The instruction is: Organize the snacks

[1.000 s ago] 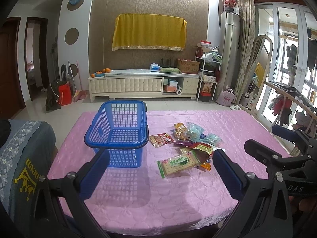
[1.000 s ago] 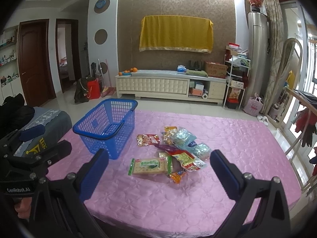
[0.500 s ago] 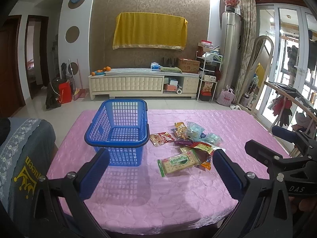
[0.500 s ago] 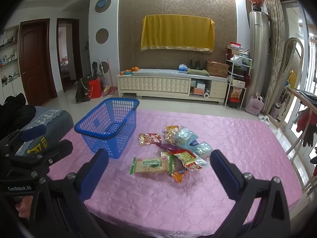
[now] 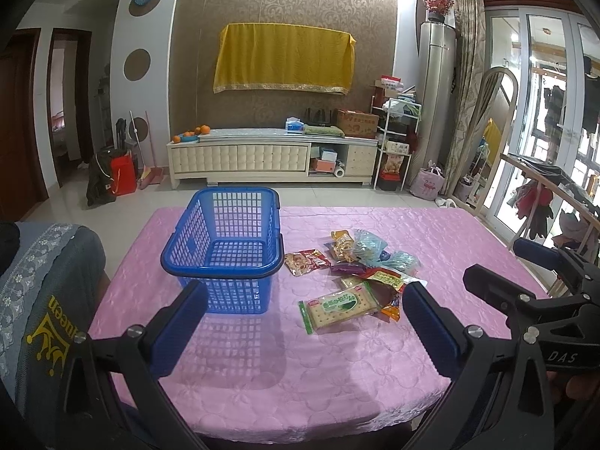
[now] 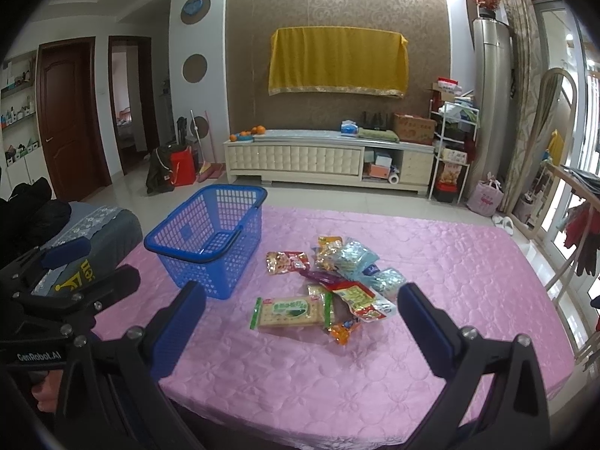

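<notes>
An empty blue plastic basket (image 5: 225, 247) (image 6: 210, 240) stands on the left part of the pink-clothed table (image 5: 285, 382). Right of it lies a loose pile of snack packets (image 5: 360, 266) (image 6: 337, 277), with a green-and-white cracker pack (image 5: 339, 305) (image 6: 290, 312) nearest me. My left gripper (image 5: 303, 322) hovers open above the near table edge, in front of the basket and the cracker pack. My right gripper (image 6: 300, 322) is open too, held short of the pile. Neither holds anything. Each gripper shows at the edge of the other's view.
A grey cushioned seat with a yellow crown print (image 5: 45, 300) stands against the table's left side. Wooden chair backs (image 5: 555, 202) stand to the right. Beyond the table are a tiled floor and a long cream cabinet (image 5: 273, 157).
Both views have crept slightly forward toward the table, so the basket and snacks sit a little closer. Nothing on the table has moved and both grippers stay open.
</notes>
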